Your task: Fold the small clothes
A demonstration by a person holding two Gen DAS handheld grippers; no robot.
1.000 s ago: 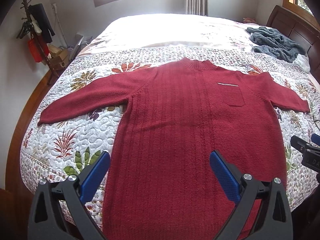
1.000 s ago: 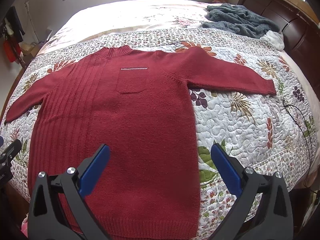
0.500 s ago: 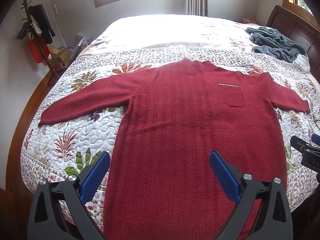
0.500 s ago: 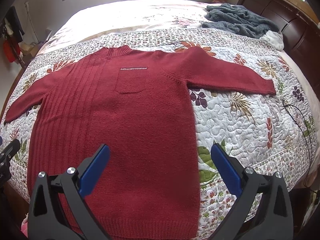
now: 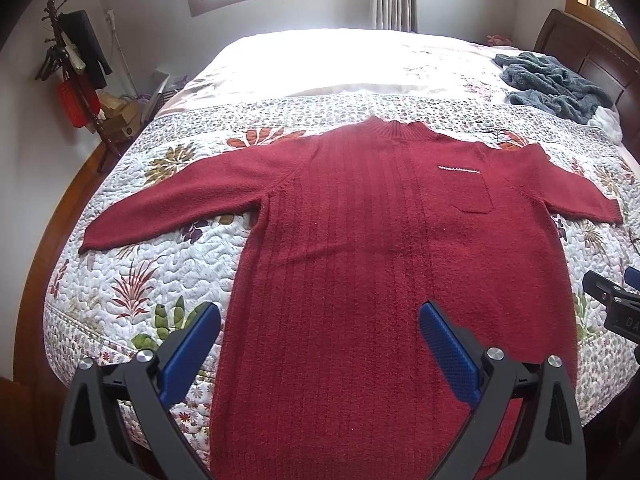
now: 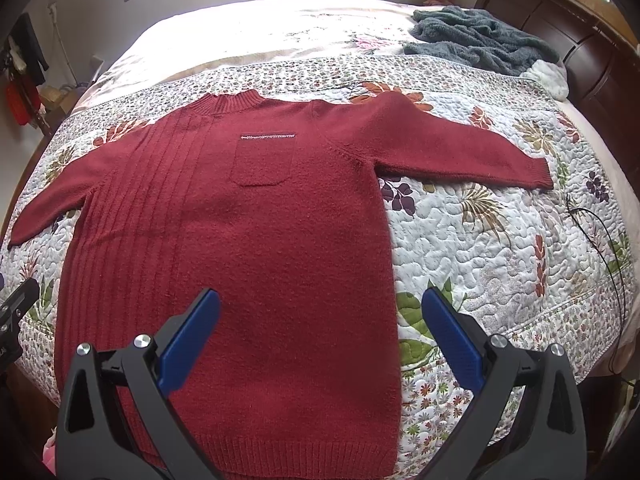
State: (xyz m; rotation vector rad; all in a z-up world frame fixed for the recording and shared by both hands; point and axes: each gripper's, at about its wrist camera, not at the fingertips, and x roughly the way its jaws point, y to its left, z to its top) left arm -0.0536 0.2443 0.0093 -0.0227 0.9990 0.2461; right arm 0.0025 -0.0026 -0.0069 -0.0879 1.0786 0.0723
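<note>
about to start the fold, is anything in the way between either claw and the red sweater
Nothing visible. The red sweater lies flat on the quilt, and the open left claw and right claw hang over its lower part. The grey blanket sits far off.

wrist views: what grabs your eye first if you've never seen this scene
A dark red sweater lies flat and unfolded, sleeves spread, across the floral quilt on the bed. Both grippers, left and right, hover open above its lower half, and a crumpled grey blanket sits near the headboard.
</note>
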